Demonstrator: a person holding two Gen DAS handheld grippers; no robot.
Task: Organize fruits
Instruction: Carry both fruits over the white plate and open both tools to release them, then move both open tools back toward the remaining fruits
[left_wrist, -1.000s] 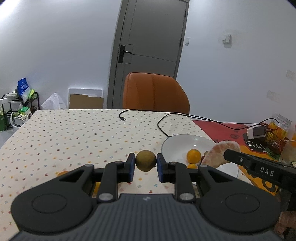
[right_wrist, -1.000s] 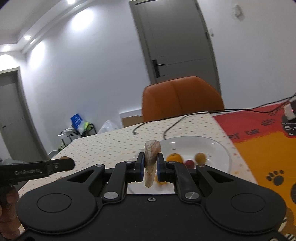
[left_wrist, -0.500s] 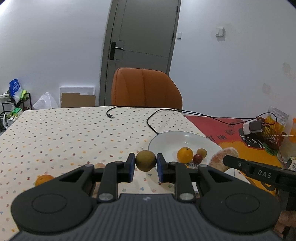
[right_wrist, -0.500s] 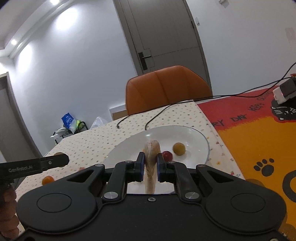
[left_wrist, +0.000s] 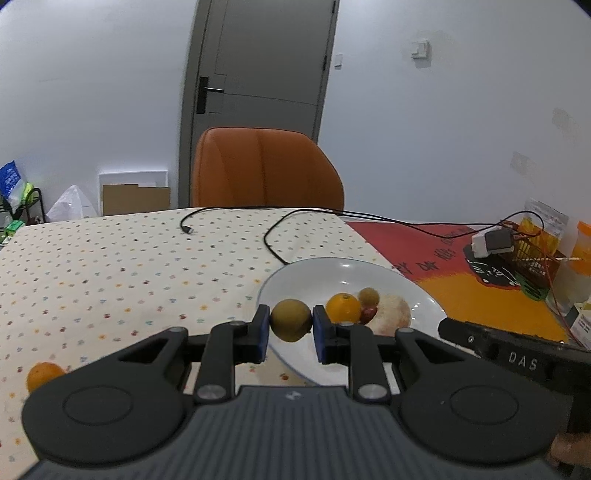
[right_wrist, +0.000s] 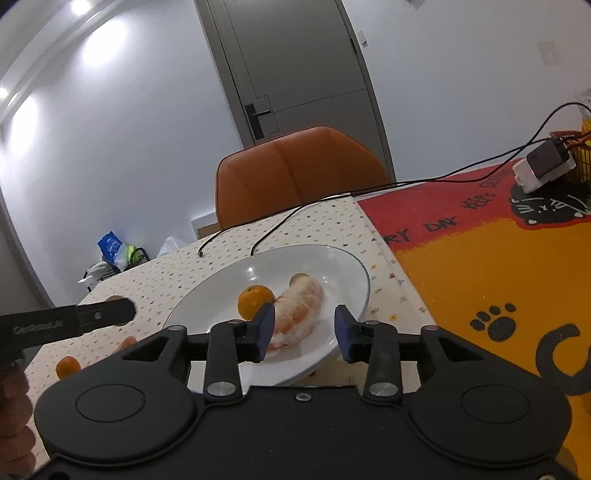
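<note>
Your left tongs (left_wrist: 291, 328) clamp round kiwi (left_wrist: 290, 320) over plate (left_wrist: 295, 273) edge; firm, squeeze middle. Right tongs (right_wrist: 304, 328) apart; peeled orange (right_wrist: 299, 314) soft.

"DAS" on right gripper (left_wrist: 521, 360), "GenRobot.AI" on left gripper (right_wrist: 37, 326), mat (right_wrist: 480, 258) text partly legible

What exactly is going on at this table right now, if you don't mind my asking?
A person is sorting fruit onto a white plate with a handheld gripper in each hand. The left gripper is shut on a brownish-green round fruit, held near the plate's edge. The right gripper is open, with the peeled citrus piece lying on the plate beside a small orange. Another small orange fruit sits on the dotted tablecloth.
</note>
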